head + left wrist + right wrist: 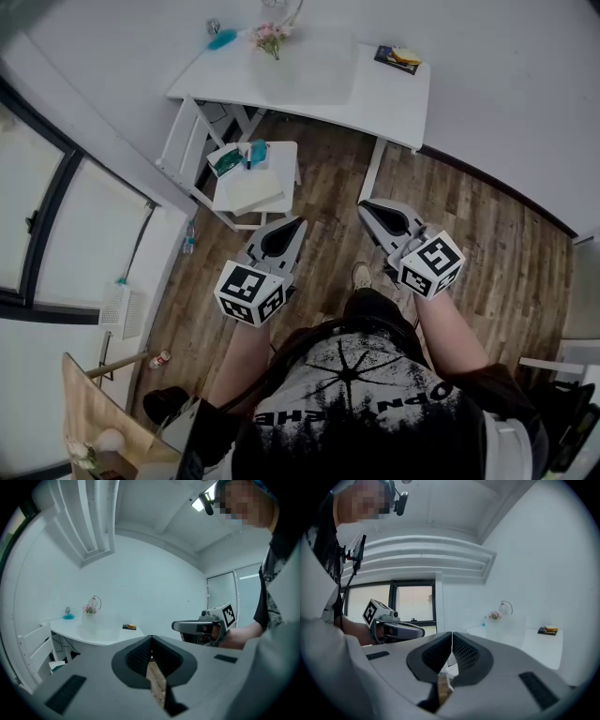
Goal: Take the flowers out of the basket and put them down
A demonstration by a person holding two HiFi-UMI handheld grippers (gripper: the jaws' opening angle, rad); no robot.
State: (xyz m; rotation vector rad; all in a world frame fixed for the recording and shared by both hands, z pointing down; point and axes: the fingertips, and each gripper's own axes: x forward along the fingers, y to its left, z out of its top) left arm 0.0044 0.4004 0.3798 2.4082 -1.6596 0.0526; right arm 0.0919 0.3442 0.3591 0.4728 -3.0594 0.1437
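Pink flowers (270,36) stand in a small basket with a wire hoop handle (292,13) at the back of the white table (384,98), far from both grippers. The left gripper view shows the flowers (89,608) small and distant, and so does the right gripper view (495,615). I hold both grippers in the air over the wooden floor, short of the table. My left gripper (298,223) (151,639) is shut with nothing in it. My right gripper (364,206) (452,637) is also shut and empty.
A pale see-through box (307,71) sits next to the flowers. A blue object (222,39) lies at the table's left end, and a dark book (398,58) at its right end. A white chair (253,183) with papers on it stands in front of the table.
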